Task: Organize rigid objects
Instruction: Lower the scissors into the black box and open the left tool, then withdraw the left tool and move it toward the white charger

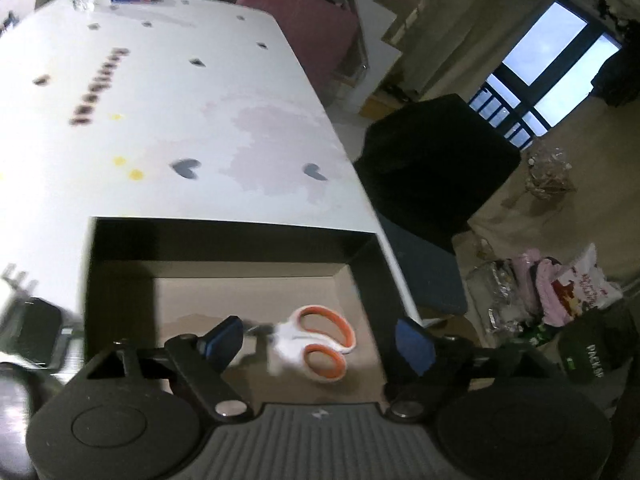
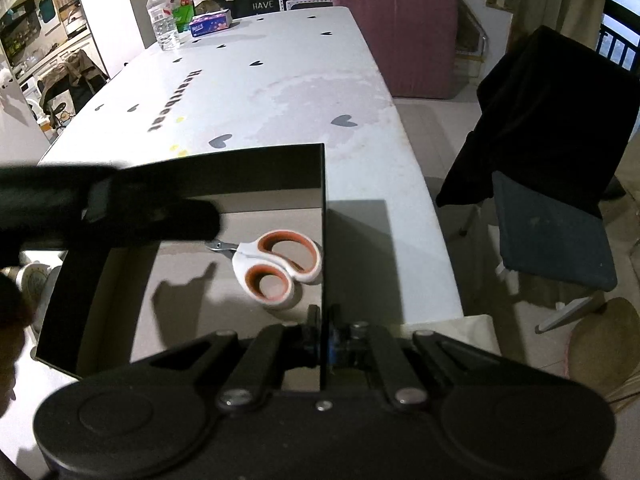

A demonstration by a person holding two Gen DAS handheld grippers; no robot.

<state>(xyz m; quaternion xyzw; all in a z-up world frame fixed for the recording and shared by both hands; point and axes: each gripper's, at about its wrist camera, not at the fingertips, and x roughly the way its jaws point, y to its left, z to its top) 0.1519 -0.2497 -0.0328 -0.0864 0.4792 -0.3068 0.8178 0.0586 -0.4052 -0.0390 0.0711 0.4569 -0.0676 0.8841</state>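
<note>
A: Scissors (image 2: pixel 280 266) are lying flat on the box floor, handles by the right wall, blades pointing left

B: And the claws?

A: Right claw (image 2: pixel 325 346) is clenched on the box (image 2: pixel 323 200), pinching the near end of its thin right wall. Left claw (image 1: pixel 318 340) is released, spread wide over the box w/ nothing in it, scissors between and just below the tips

B: What could go wrong?

A: My guess: the right one only has a thin wall edge, so a pull or twist could bend it or tip the box, and the scissors slide. Box sits near the table's (image 2: pixel 288 80) near right corner, so a shove right might take it off the edge. Left claw dropping could also knock the scissors

B: Anything in the way?

A: Not much. Water bottle (image 2: pixel 162 20) & tissue box (image 2: pixel 210 23) are well apart at the far end. Chair w/ dark cloth (image 2: pixel 560 120) stands right of the table, off it. Mug-ish thing (image 2: pixel 34 278) left of the box, can't tell what exactly
</note>
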